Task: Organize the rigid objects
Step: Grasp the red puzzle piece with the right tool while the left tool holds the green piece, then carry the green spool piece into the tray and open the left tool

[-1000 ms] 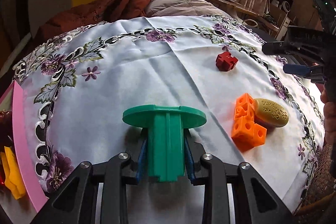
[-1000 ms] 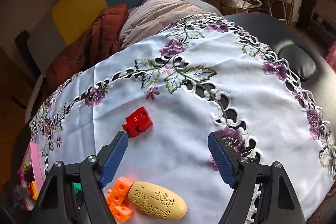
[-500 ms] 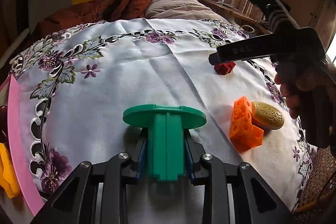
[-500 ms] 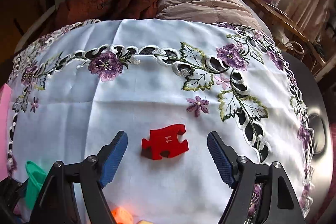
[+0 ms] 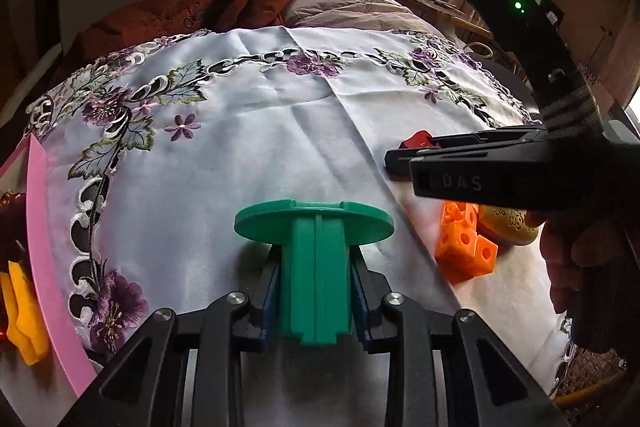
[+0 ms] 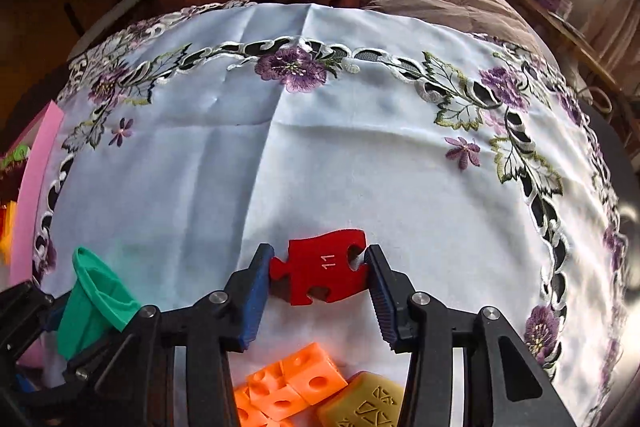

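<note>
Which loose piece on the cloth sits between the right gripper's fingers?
The red puzzle piece, marked 11. The orange blocks and yellow oval lie nearer the camera, outside the closing right gripper.

The left gripper [image 5: 316,291] points steeply down over the near edge of the surface, its blue pads [image 5: 272,291] clamped on both sides of a green piece [image 5: 314,267]. The right gripper [image 6: 320,275] also angles steeply down, toward the surface's right side; its jaws have just been closing, and its pads [image 6: 256,291] now touch both ends of a red puzzle piece [image 6: 320,271]. A hand [image 5: 580,267] grips the right gripper's handle.
</note>
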The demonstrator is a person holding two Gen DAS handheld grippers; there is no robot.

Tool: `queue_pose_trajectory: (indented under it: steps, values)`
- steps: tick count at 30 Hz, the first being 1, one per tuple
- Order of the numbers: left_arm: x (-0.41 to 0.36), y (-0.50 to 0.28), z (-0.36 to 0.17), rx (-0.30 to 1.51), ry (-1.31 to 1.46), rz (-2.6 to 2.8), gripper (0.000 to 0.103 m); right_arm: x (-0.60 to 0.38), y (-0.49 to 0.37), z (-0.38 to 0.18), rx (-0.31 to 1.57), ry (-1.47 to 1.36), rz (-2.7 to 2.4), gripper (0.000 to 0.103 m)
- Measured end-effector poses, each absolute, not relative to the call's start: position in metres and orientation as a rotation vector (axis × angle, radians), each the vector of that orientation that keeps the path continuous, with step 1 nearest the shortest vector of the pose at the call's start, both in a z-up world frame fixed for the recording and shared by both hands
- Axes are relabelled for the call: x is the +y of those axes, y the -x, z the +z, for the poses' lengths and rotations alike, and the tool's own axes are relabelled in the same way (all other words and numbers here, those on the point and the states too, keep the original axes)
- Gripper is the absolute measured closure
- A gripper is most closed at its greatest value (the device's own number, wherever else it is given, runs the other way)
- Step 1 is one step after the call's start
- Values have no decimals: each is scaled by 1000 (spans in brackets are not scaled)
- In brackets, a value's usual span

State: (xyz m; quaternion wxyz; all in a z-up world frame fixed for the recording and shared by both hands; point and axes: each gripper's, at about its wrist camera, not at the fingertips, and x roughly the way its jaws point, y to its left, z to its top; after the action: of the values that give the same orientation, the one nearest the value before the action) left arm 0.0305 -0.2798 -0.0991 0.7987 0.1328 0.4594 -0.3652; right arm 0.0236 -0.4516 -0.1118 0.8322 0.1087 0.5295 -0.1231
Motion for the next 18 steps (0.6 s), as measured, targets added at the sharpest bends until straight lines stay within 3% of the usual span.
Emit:
queue_pose_trajectory:
  steps: [18]
  values:
    - [-205, 2, -26, 843, -198, -703, 73, -440, -21, -116, 1036, -89, -238, 56]
